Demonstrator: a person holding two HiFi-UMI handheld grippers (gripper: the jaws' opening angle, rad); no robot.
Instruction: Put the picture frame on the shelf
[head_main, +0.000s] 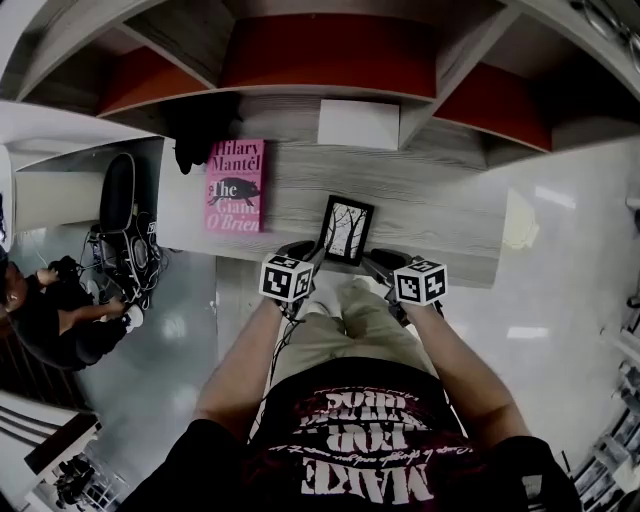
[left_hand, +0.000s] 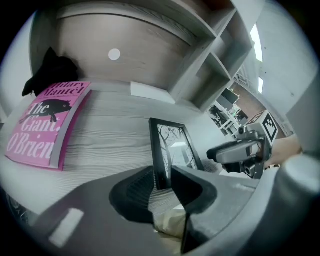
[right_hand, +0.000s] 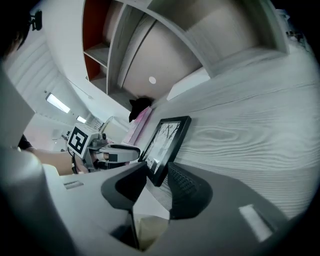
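A black picture frame (head_main: 346, 229) with a bare-tree print stands tilted on the grey wooden shelf board (head_main: 440, 200), near its front edge. My left gripper (head_main: 305, 250) is shut on the frame's lower left corner, seen close in the left gripper view, where the frame (left_hand: 172, 145) rises between the jaws of that gripper (left_hand: 162, 177). My right gripper (head_main: 375, 258) is shut on the lower right corner; the right gripper view has the frame (right_hand: 165, 137) wedged between the jaws of this gripper (right_hand: 157, 175). Each gripper shows in the other's view: the right one (left_hand: 240, 150) and the left one (right_hand: 107, 152).
A pink book (head_main: 236, 186) lies flat on the board to the left, with a black object (head_main: 200, 135) behind it. A white box (head_main: 358, 124) sits at the back. Upright dividers and red-backed compartments rise behind. A seated person (head_main: 50, 310) and a chair (head_main: 118, 200) are at the left.
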